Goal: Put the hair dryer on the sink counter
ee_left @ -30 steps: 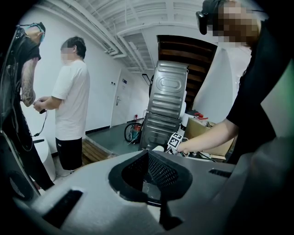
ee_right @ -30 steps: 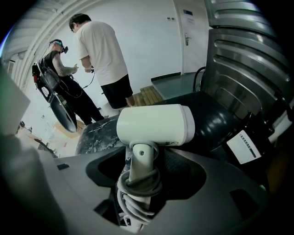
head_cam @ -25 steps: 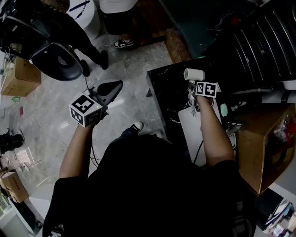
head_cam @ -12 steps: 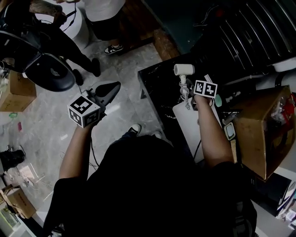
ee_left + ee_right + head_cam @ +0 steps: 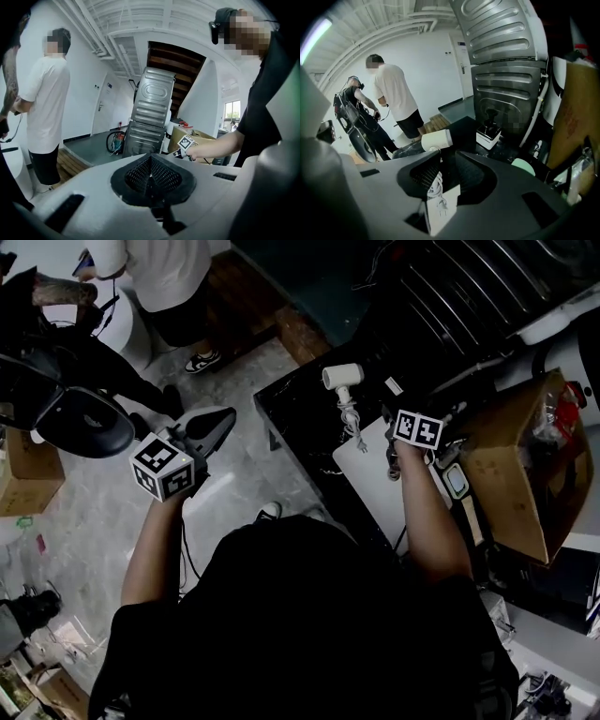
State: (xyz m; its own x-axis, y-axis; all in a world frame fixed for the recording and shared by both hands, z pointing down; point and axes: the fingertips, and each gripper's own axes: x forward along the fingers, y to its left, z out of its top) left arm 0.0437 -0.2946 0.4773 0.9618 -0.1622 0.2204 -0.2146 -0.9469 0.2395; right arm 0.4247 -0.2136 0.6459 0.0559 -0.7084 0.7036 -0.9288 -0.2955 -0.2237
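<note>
The white hair dryer (image 5: 342,377) lies on the black sink counter (image 5: 300,413), its coiled cord (image 5: 352,420) trailing toward a white basin (image 5: 375,488). My right gripper (image 5: 446,176), marker cube (image 5: 417,428), hovers just right of the cord. Its jaws are closing but still stand apart. In the right gripper view the dryer barrel (image 5: 436,139) sits beyond the tips, and the cord and plug (image 5: 437,190) show through the gap, not pinched. My left gripper (image 5: 151,176) is shut on nothing and held over the floor (image 5: 214,424).
A cardboard box (image 5: 511,465) stands right of the basin. A ribbed metal drum (image 5: 506,61) and a small white device (image 5: 489,136) are at the counter's back. A person in a white shirt (image 5: 164,273) and an office chair (image 5: 80,418) are on the floor at left.
My right gripper has drawn back from the hair dryer, which stays lying on the counter. The left gripper has barely moved. The head view has swung.
</note>
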